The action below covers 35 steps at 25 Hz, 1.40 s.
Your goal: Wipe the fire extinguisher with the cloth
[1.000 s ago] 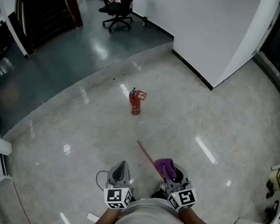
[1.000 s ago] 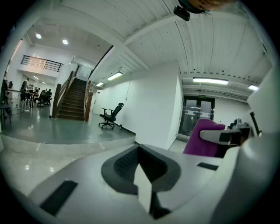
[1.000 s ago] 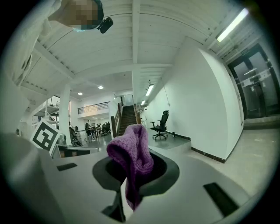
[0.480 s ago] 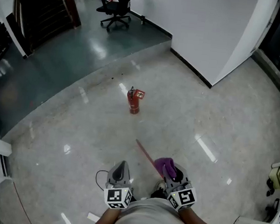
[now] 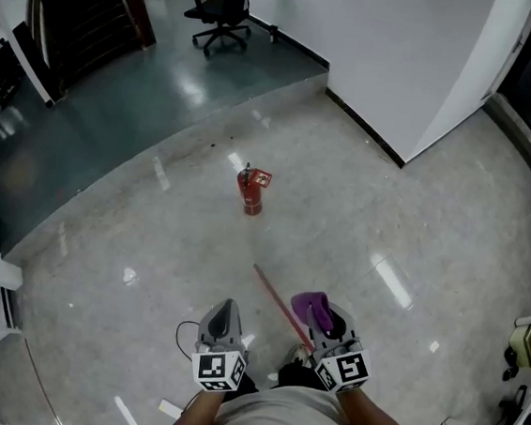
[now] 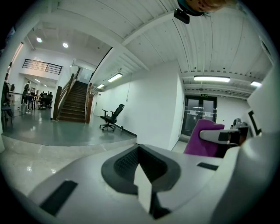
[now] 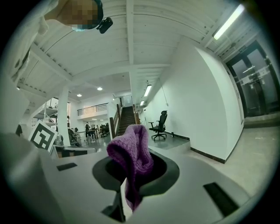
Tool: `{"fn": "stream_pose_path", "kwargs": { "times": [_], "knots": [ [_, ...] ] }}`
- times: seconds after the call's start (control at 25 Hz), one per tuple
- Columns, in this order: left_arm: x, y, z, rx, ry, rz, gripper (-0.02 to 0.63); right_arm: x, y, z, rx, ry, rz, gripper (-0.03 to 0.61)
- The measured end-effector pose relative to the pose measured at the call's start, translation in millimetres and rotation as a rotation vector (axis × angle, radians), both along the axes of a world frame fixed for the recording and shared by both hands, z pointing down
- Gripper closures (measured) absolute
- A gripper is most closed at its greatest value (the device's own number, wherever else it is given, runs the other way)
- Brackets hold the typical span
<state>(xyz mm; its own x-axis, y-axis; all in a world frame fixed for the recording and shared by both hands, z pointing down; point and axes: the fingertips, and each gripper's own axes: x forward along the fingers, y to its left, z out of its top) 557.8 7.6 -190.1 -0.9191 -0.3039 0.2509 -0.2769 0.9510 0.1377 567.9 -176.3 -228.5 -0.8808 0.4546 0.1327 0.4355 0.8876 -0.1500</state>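
I saw the red fire extinguisher standing upright on the polished floor, well ahead of me. The purple cloth stuck out of the right gripper, with the left gripper alongside.

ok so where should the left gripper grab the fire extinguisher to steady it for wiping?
Probably the head on top, from above. The fire extinguisher stands upright on the floor, so its narrow top faces up, and holding there leaves the red cylinder free for the cloth in the right gripper. The left gripper is shut and empty: open first.
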Motion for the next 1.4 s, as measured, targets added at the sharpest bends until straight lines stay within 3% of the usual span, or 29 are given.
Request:
{"fn": "stream_pose_path", "kwargs": {
  "times": [0.32, 0.52, 0.72, 1.0, 1.4],
  "knots": [
    [-48, -28, 6, -0.040, -0.037, -0.065, 0.609, -61, -21, 18, 0.020, -0.002, -0.096, 0.520],
    [-84, -20, 10, -0.036, -0.034, -0.091, 0.609, -110, -18, 34, 0.004, 0.029, -0.090, 0.520],
    [-161, 7, 20, -0.021, -0.062, -0.072, 0.609, -181, 17, 45, 0.017, 0.002, -0.093, 0.520],
    [-280, 33, 33, 0.010, -0.057, 0.036, 0.609, -282, 55, 50, 0.042, -0.022, -0.024, 0.520],
    [-384, 54, 93, 0.016, -0.023, 0.066, 0.609, -392, 78, 96, 0.073, 0.000, 0.007, 0.520]
  ]
}}
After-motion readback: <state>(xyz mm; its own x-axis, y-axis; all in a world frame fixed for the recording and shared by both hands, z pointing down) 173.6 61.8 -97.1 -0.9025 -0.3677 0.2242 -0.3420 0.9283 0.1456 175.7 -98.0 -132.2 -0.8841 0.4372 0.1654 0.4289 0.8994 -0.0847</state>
